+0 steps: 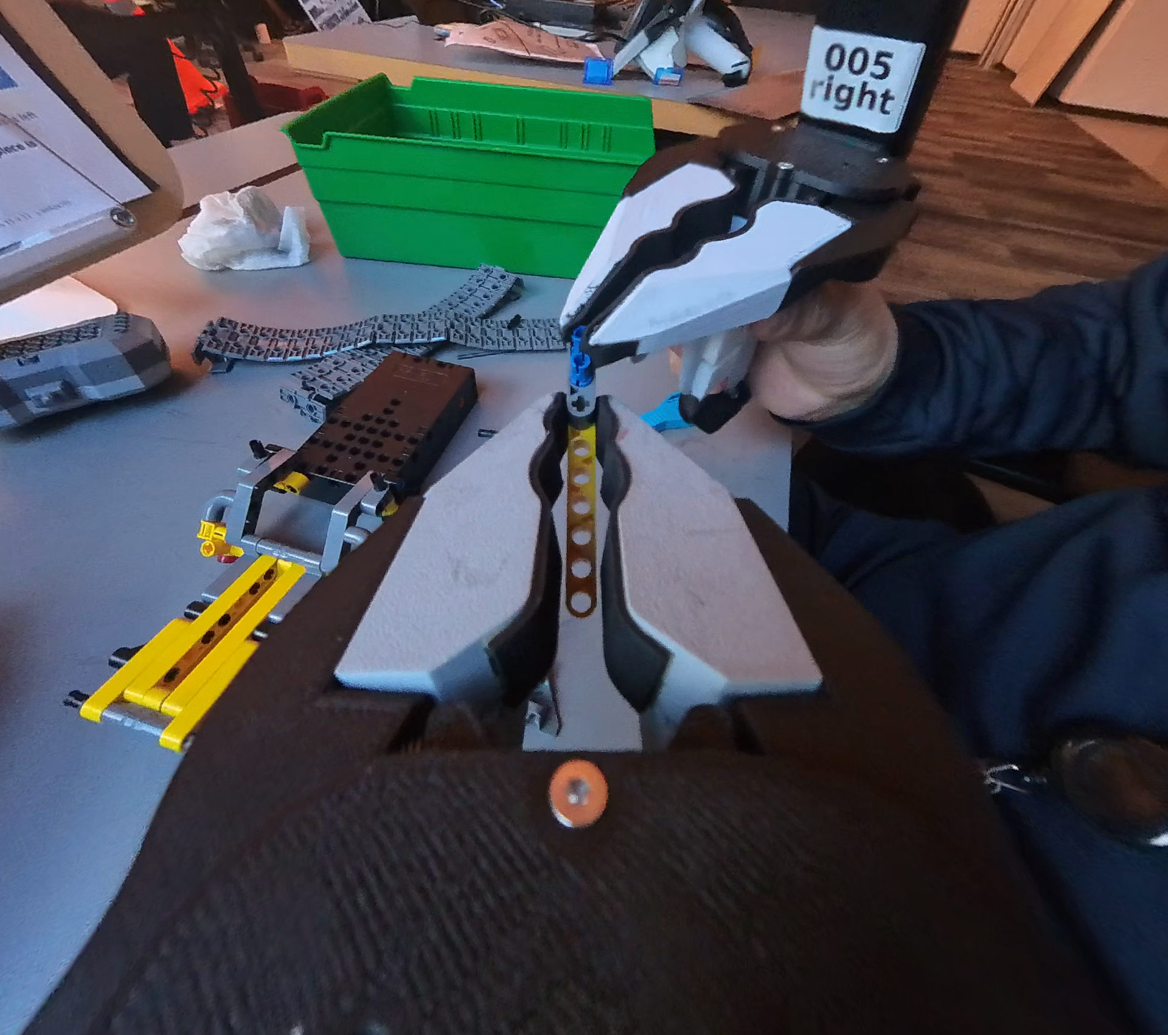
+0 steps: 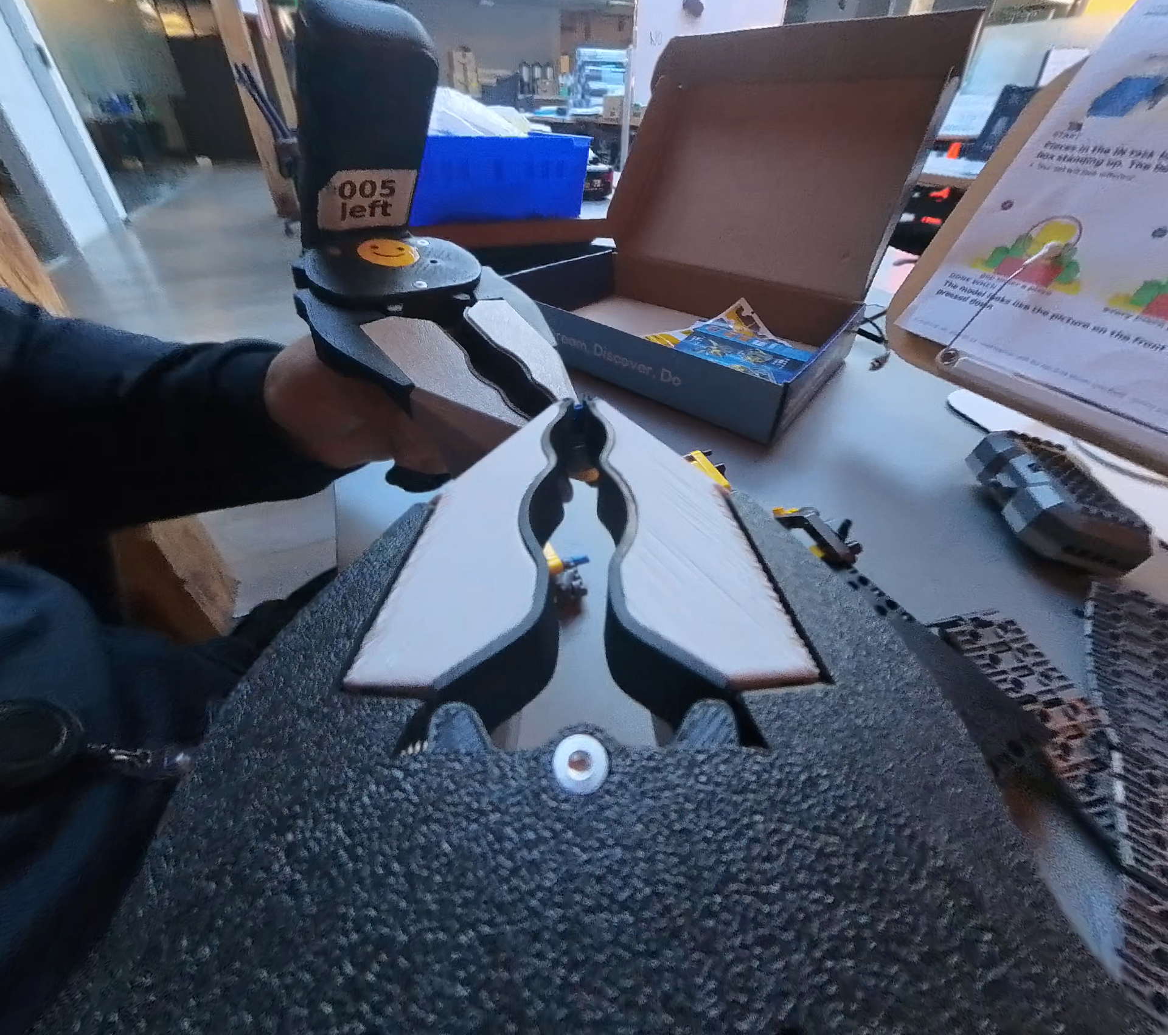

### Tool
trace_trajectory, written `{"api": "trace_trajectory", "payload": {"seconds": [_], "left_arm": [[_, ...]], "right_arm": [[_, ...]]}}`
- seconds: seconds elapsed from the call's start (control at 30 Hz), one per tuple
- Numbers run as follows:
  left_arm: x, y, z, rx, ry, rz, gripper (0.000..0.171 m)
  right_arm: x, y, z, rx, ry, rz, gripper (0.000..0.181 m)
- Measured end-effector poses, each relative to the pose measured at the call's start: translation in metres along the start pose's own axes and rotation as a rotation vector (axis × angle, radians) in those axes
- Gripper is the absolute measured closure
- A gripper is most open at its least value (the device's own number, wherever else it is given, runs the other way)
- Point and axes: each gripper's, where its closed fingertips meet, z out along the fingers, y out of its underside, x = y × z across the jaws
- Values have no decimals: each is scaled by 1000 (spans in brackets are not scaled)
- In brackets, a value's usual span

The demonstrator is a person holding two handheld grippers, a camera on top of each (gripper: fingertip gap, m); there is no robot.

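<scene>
Yellow perforated beam (image 1: 580, 518) is lying lengthwise in the gap of the left gripper (image 1: 578, 404), whose two grey fingers are pinching it near their tips; a grey cross-holed piece (image 1: 578, 400) at the beam's far end is sticking out just past those tips. In the left wrist view a small blue pin (image 1: 577, 357) is sitting on top of that grey piece, and the right gripper (image 1: 578, 332), coming in from the upper right in a person's hand (image 1: 821, 347), is closing its tips on the pin. On the grey table (image 1: 95, 499) to the left a partly built black, grey and yellow model (image 1: 316, 499) is lying, with strips of dark track links (image 1: 379, 332) beyond it, then a green bin (image 1: 474, 171) and a crumpled white tissue (image 1: 243, 231) beside the bin. A grey blocky piece (image 1: 76, 366) is resting at the far left edge.

In the right wrist view the right gripper (image 2: 574, 411) is nearly pressed together, nipping the blue pin (image 2: 572, 412) at its very tips, while the left gripper (image 2: 556, 392), held by a dark-sleeved hand (image 2: 328, 404), is meeting it tip to tip from the left. Only a sliver of yellow beam (image 2: 588, 475) is showing below the pin. Behind, an open cardboard box (image 2: 758, 183) is holding printed booklets (image 2: 733, 341), a blue bin (image 2: 499, 177) is standing farther back, and a slanted board with a printed sheet (image 2: 1062, 259) is rising at the right
</scene>
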Motion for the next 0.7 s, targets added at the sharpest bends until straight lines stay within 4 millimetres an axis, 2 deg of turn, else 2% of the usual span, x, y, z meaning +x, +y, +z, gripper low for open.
{"api": "trace_trajectory", "payload": {"seconds": [0.17,0.3,0.37,0.4,0.47,0.5,0.53,0.57,0.63,0.7], "left_arm": [[-4,-2,1,19,-12,-14,164],[-13,3,3,-58,-141,154,164],[-12,6,4,-76,-114,125,168],[-10,36,10,-234,-87,132,165],[5,83,27,-323,-41,145,166],[4,82,28,-362,-72,199,165],[7,57,30,-243,-78,227,165],[6,45,29,-223,-68,198,166],[-3,38,27,-210,-57,138,166],[-9,45,25,-210,-57,96,166]], "right_arm": [[5,-3,2,70,-26,177,181],[12,0,3,117,-50,338,181],[15,-4,1,137,-26,336,181],[27,-21,-10,232,15,350,181],[58,-71,-46,398,49,377,181],[67,-88,-59,410,69,322,181],[67,-89,-60,339,71,269,181],[63,-82,-56,258,48,256,181],[52,-62,-47,165,-17,271,181],[41,-33,-35,27,-74,281,181]]}}
